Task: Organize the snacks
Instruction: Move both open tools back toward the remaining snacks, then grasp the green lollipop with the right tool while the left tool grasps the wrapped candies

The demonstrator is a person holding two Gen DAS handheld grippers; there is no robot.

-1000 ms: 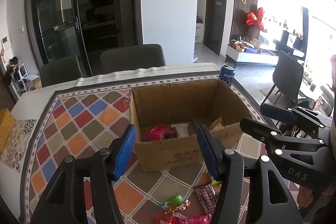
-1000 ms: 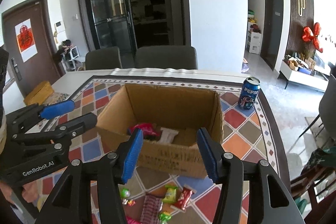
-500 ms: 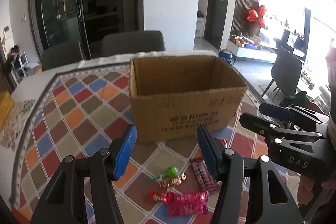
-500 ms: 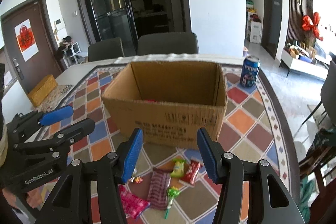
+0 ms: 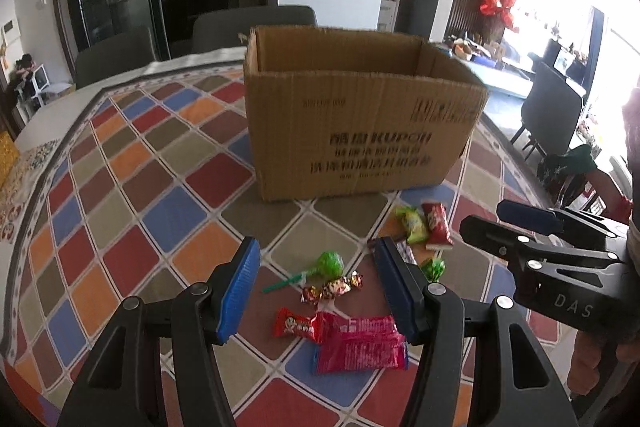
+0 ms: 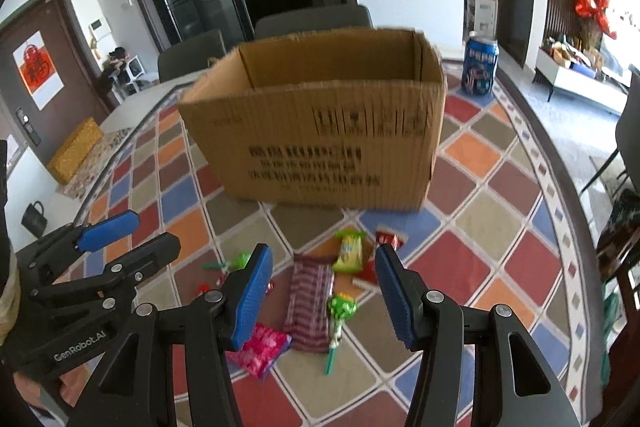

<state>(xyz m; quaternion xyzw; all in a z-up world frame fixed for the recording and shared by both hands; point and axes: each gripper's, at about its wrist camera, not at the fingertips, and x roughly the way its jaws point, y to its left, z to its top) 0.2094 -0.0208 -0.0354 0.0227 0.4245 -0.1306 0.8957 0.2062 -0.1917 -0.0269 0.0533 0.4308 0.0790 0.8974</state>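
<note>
An open cardboard box (image 5: 360,115) (image 6: 320,131) stands on the checkered tablecloth. Loose snacks lie in front of it: a green lollipop (image 5: 329,263), small wrapped candies (image 5: 332,287), a pink packet (image 5: 360,345), a red candy (image 5: 294,325), a yellow-green packet (image 5: 412,223) (image 6: 350,255) and a red packet (image 5: 437,225). In the right wrist view a striped maroon packet (image 6: 310,301) and a second green lollipop (image 6: 341,309) lie between the fingers. My left gripper (image 5: 318,291) is open and empty above the candies. My right gripper (image 6: 323,295) is open and empty above the snacks.
A blue Pepsi can (image 6: 479,69) stands right of the box. Dark chairs (image 5: 256,23) stand behind the table. A yellow woven box (image 6: 74,155) lies at the far left. The table edge (image 6: 560,163) curves along the right.
Both grippers have dropped lower and pulled back from above the box toward the snacks in front of it. The box inside is no longer visible. Both stay open.
</note>
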